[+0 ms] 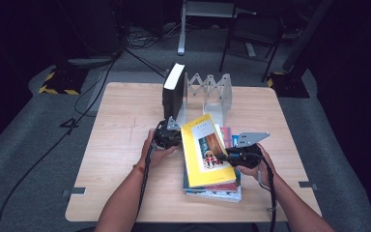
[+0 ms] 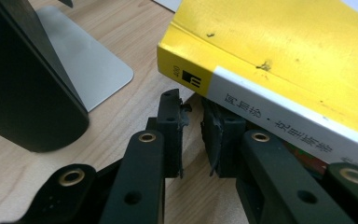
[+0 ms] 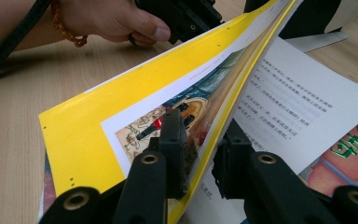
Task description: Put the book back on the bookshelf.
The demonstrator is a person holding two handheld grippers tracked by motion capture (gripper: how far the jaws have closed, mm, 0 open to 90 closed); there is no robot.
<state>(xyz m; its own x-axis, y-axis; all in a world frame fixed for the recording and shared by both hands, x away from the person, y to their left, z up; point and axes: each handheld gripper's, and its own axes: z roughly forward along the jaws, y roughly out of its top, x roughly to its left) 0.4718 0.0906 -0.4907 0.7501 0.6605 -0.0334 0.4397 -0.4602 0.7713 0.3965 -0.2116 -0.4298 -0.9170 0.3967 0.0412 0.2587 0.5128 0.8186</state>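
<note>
- Atop the stack, the yellow book looks light and floppy; better gripped at its stiff spine.
- Right gripper pinches its cover.
- Left gripper is nearly closed, empty.

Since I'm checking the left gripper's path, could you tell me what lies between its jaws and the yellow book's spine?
Nothing: in the left gripper view the left gripper sits just under the yellow book spine, with bare table between its jaws.
</note>
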